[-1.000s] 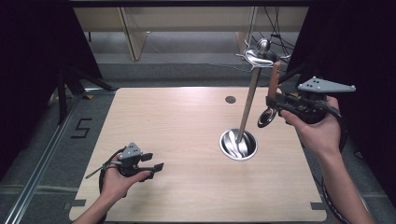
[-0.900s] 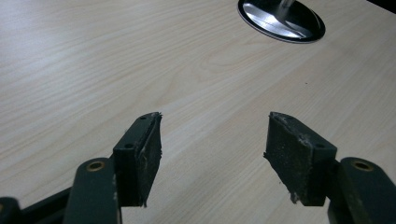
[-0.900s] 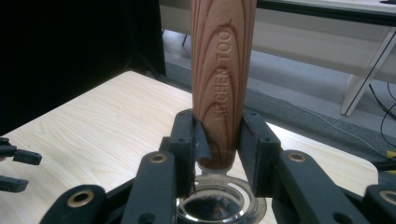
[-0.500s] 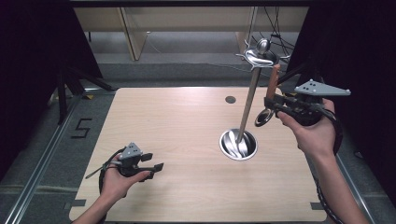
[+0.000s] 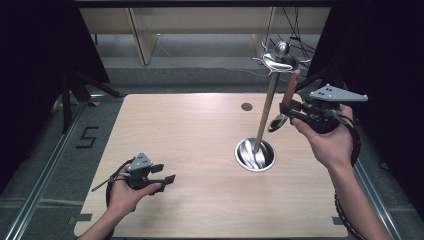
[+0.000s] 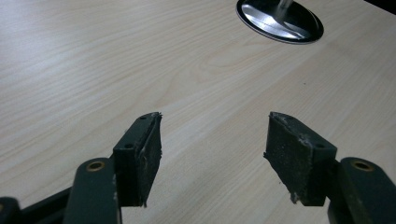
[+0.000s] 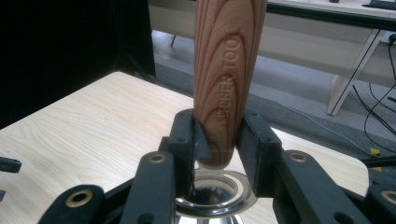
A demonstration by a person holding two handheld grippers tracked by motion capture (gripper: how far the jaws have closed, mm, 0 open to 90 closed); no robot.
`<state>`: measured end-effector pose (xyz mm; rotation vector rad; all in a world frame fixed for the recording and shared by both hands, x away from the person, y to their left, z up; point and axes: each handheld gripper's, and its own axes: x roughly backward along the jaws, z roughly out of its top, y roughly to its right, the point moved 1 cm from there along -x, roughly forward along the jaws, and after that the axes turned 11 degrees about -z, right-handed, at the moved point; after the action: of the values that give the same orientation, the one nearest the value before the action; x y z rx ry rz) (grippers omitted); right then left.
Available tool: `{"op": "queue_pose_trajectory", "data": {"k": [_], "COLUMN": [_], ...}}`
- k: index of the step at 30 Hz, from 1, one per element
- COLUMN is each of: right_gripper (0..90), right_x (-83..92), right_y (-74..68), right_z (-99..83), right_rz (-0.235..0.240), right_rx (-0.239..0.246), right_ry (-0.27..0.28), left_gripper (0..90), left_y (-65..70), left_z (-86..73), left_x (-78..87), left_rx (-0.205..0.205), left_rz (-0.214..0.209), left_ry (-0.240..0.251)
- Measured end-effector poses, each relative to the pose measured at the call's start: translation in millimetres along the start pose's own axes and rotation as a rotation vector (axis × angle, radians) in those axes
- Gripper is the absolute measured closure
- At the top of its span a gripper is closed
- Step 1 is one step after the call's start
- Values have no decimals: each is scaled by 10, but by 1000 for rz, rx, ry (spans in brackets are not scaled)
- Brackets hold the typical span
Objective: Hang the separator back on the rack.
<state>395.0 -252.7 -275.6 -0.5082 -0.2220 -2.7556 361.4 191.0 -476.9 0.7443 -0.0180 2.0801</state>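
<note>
In the high view, the right tool (image 5: 295, 107) is held up in the air beside the tall metal stand (image 5: 264, 120), close to its pole but apart from it. It pinches a wooden-handled spoon (image 5: 285, 105) near the lower end of the handle, with the handle pointing up and the metal bowl hanging just below the tool, above the surface (image 5: 190, 150). The stand rises from a round shiny base on the right half of the surface and carries a hooked head at the top. The left tool (image 5: 170, 179) lies low at the near left corner of the surface, resting in the person's left hand (image 5: 127, 195), well apart from the stand, its two jaws spread with nothing between them. A small dark round mark (image 5: 246, 106) sits near the far edge.

In the left gripper view, the left tool (image 6: 212, 149) shows both pads wide apart over bare wood (nothing is touched), and the stand's round base (image 6: 280, 21) lies farther off at the top.

In the right gripper view, the right tool (image 7: 217, 149) has its pads on either side of the wooden handle (image 7: 226, 79), which stands upright and bears stamped lettering. The jaws have just been opening slightly, yet the handle stays between the pads. The spoon's metal bowl (image 7: 215, 193) gleams just under them.
</note>
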Motion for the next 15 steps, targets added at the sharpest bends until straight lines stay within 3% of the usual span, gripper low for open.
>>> {"op": "queue_pose_trajectory", "data": {"k": [2,6,10,13,15], "right_gripper": [665,618,582,570,562], "right_x": [3,-16,4,-4,-9], "right_y": [-11,-21,-42,-13,-6], "right_z": [4,17,17,13,6], "right_rz": [9,-1,-11,-4,-12], "right_rx": [-3,26,-9,20,22], "right_ry": [-18,15,12,19,23], "left_gripper": [353,353,353,353,353], "left_y": [-4,1,3,-12,1], "left_z": [-2,1,-2,0,5], "left_x": [-2,4,3,11,4], "left_rx": [1,2,7,-9,2], "left_rz": [-4,1,3,1,0], "left_ry": [0,3,9,-11,-1]}}
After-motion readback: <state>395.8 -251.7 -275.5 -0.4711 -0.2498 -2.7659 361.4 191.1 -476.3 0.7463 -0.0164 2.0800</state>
